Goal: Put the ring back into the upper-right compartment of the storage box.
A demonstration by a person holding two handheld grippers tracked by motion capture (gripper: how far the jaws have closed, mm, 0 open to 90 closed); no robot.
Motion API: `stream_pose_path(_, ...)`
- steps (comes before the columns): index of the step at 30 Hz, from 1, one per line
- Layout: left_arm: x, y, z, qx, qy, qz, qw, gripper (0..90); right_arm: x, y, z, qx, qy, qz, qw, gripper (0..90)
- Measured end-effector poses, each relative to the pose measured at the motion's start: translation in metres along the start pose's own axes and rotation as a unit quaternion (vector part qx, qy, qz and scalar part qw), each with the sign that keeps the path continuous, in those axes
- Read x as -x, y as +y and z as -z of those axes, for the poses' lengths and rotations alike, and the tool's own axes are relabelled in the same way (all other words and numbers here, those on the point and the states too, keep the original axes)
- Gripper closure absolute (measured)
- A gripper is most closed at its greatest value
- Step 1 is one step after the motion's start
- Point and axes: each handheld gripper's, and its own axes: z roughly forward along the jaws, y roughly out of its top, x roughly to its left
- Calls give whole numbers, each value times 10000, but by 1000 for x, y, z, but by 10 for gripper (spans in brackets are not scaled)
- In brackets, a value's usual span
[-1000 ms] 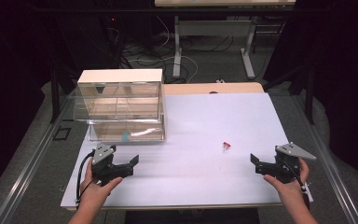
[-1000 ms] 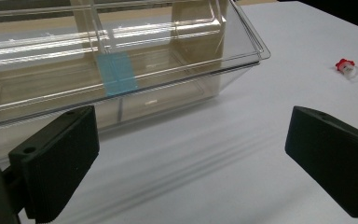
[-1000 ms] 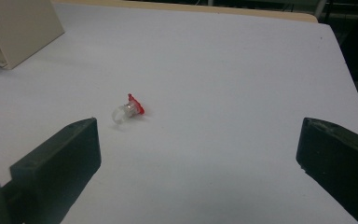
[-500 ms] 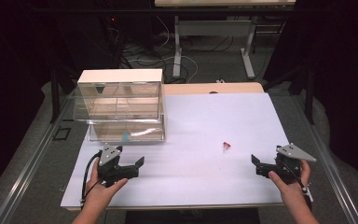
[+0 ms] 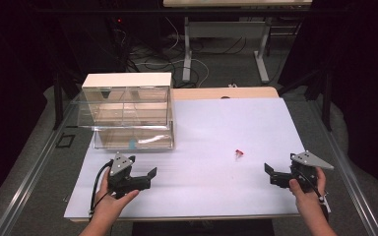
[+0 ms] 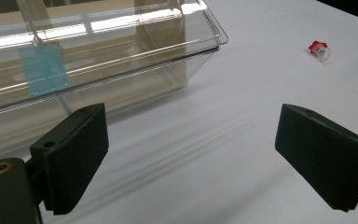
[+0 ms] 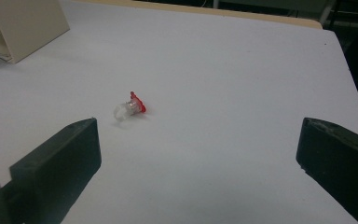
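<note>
In the high view, the left tool (image 5: 145, 178) and right tool (image 5: 271, 174) hover near the worktop's (image 5: 216, 123) front edge, jaws spread and empty. The small red-and-clear piece (image 5: 238, 153) lies untouched right of centre, well apart from the clear drawer box (image 5: 127, 110) at the rear left corner.

The left gripper view shows the open bottom drawer (image 6: 98, 70).

In the right gripper view the piece (image 7: 130, 108) lies ahead, so picking it up remains undone.

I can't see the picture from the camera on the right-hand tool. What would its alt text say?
A small clear piece with a red cap lies alone on a white table, ahead of the right tool, whose two black jaws stand wide open, holding nothing. At the top left corner stands the pale side of a box.
</note>
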Motion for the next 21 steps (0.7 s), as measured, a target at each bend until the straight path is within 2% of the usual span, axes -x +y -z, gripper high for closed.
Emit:
stream_pose_path(4,4,3,-1,-32,-18,-24,10000,109,0,-1,0,-30,-9,-25,10000,0)
stream_pose_path(5,6,5,-1,-23,13,-153,9999,111,0,0,0,-76,-25,-14,10000,0)
stream_pose_path(6,6,5,-1,-23,13,-153,9999,113,-1,-1,0,-82,-29,-20,10000,0)
stream_pose_path(7,10,8,-2,-18,34,-266,9996,114,-1,-1,0,-86,-20,-72,9999,0)
stream_pose_path(14,19,15,-5,-55,-28,-379,9993,122,2,-2,0,-62,-55,-135,9999,0)
stream_pose_path(21,26,27,-11,-20,-214,-214,9995,142,3,-2,0,-73,-65,-110,9999,0)
